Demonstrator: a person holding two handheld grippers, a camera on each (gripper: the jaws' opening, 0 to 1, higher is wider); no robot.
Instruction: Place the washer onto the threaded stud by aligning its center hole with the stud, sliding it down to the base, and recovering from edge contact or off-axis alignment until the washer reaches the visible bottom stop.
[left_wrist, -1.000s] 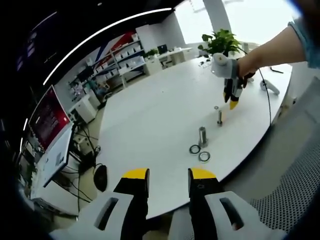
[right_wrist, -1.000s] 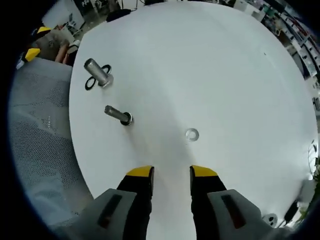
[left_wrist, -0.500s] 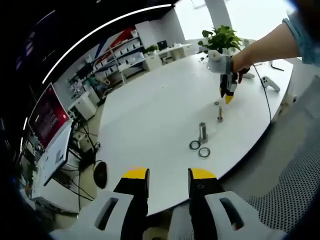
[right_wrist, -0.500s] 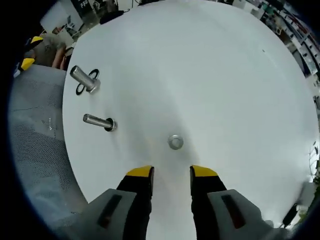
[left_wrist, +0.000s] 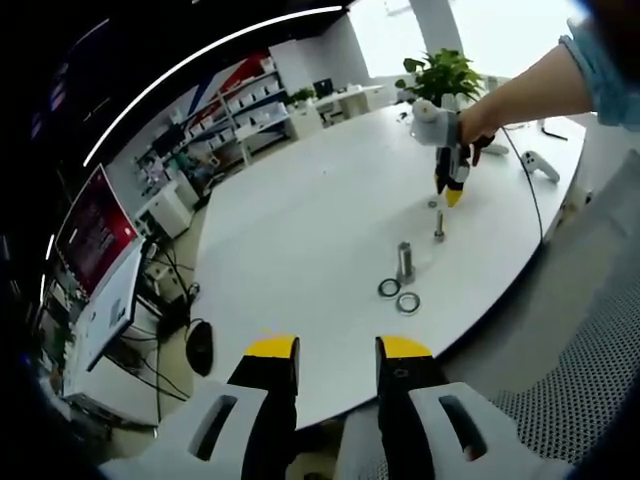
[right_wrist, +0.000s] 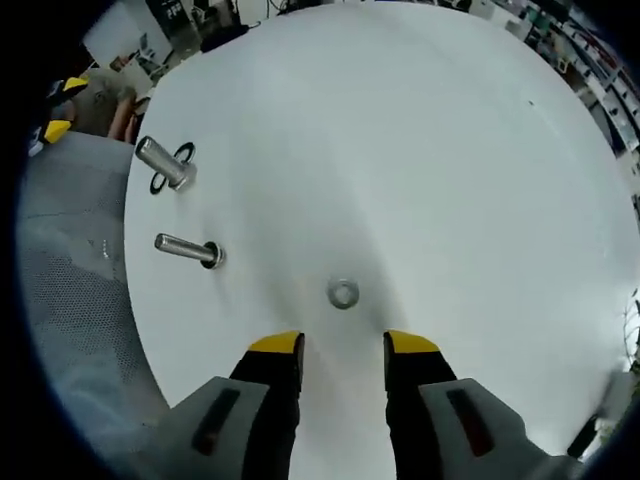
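The washer (right_wrist: 343, 293) lies flat on the white table (right_wrist: 430, 150), just ahead of my right claw (right_wrist: 343, 345) and roughly in line with the gap between its yellow-tipped jaws. Those jaws stand apart with nothing between them, and they do not touch the washer. To the left in the right gripper view the threaded stud (right_wrist: 183, 248) stands on its dark base, apart from the washer. Beyond it is a thicker metal cylinder (right_wrist: 160, 162) with two dark rings (right_wrist: 185, 152) beside its foot.

In the left gripper view my left claw (left_wrist: 336, 347) is held back off the near edge of the table (left_wrist: 300, 230), its jaws parted and empty. Far across the table my right claw (left_wrist: 447, 190) points down over the washer (left_wrist: 433, 204), with my hand (left_wrist: 472, 125) around its grip. The threaded stud (left_wrist: 439, 225) stands just on the near side of it, then the cylinder (left_wrist: 405, 262), then the two rings (left_wrist: 399, 296) lying flat side by side near the table edge. A potted plant (left_wrist: 440, 76) stands at the far end of the table, and a white controller (left_wrist: 538, 164) lies by the right edge.
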